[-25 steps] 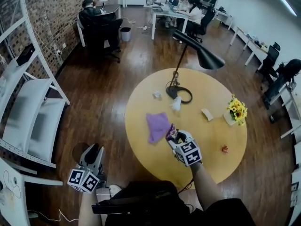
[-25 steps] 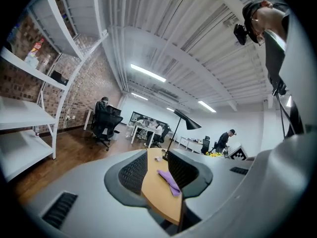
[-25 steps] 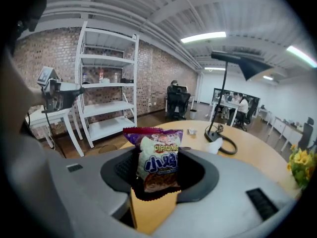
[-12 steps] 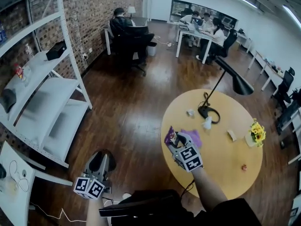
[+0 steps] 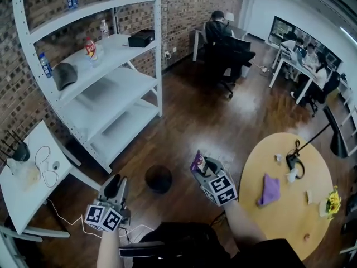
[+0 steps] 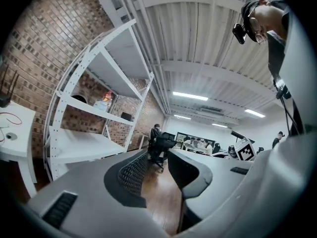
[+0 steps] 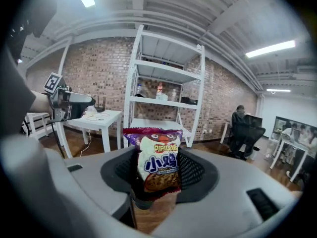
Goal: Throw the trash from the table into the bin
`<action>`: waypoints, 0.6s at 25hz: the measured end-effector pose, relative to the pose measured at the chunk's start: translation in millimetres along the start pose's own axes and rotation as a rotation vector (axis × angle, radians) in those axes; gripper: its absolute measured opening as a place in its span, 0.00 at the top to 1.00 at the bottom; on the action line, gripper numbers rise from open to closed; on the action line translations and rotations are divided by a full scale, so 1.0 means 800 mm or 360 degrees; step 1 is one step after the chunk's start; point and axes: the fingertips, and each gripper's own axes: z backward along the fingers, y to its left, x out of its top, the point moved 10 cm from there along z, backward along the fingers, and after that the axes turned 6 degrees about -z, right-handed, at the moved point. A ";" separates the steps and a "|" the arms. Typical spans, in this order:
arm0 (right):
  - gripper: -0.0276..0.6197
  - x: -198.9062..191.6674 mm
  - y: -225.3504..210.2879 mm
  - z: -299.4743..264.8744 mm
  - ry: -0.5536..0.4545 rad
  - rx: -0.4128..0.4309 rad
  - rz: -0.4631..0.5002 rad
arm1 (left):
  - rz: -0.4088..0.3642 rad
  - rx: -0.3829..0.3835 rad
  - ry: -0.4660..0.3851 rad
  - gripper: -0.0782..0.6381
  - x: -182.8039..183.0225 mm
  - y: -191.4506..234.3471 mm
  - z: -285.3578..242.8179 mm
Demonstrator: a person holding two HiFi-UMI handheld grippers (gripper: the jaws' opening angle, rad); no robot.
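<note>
Two grippers in frame; big stuff first. Wood floor (image 5: 184,116) fills most of the head view. White shelving unit (image 5: 111,77) stands against the brick wall (image 5: 184,4) at upper left, with bottles, a dark cap (image 5: 65,74) and a black box (image 5: 140,38) on its shelves. Round yellow tabletop (image 5: 273,228) sits at the right edge. Small white side table (image 5: 25,202) at lower left carries loose cables. Far desks at the top have people seated at them.

Bin (image 5: 159,178): black, round, on the floor. In the head view it sits between the two grippers, well apart from the tabletop.

Left gripper (image 5: 114,184): low at left, over the floor near the side table. Jaws part-way apart with nothing between them; only floor shows through the gap.

Right gripper (image 5: 201,164): over the floor, just left of the tabletop edge and right of the bin. Jaws clamped on a snack packet (image 7: 158,165). Packet is upright, with a purple top edge and cartoon bird print, pinched on both sides by the pads.

On the tabletop:
- black desk lamp (image 5: 294,162)
- purple cloth (image 5: 270,190)
- yellow flowers (image 5: 333,201)
- crumpled white paper (image 5: 290,176) just beside the lamp base
- smaller white scrap (image 5: 278,157)
- tiny red item (image 5: 305,237) near the edge nearest the camera
</note>
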 end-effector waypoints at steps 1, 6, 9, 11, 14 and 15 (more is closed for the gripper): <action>0.64 0.003 0.007 -0.014 0.0011 0.0044 0.0021 | -0.0008 0.0030 -0.0002 0.71 0.001 0.006 0.008; 0.64 0.017 0.034 -0.075 0.0075 0.0242 0.0054 | -0.0018 0.0181 0.0001 0.71 0.007 0.023 0.035; 0.65 0.018 0.044 -0.109 0.0115 0.0343 0.0081 | -0.0001 0.0271 0.0008 0.71 0.003 0.034 0.040; 0.64 0.017 0.044 -0.133 0.0144 0.0400 0.0076 | 0.0015 0.0320 0.0025 0.71 -0.003 0.042 0.038; 0.64 0.014 0.039 -0.167 0.0195 0.0453 0.0071 | 0.0049 0.0387 0.0061 0.71 -0.011 0.050 0.032; 0.64 0.013 0.035 -0.179 0.0214 0.0447 0.0070 | 0.0057 0.0404 0.0072 0.71 -0.013 0.053 0.028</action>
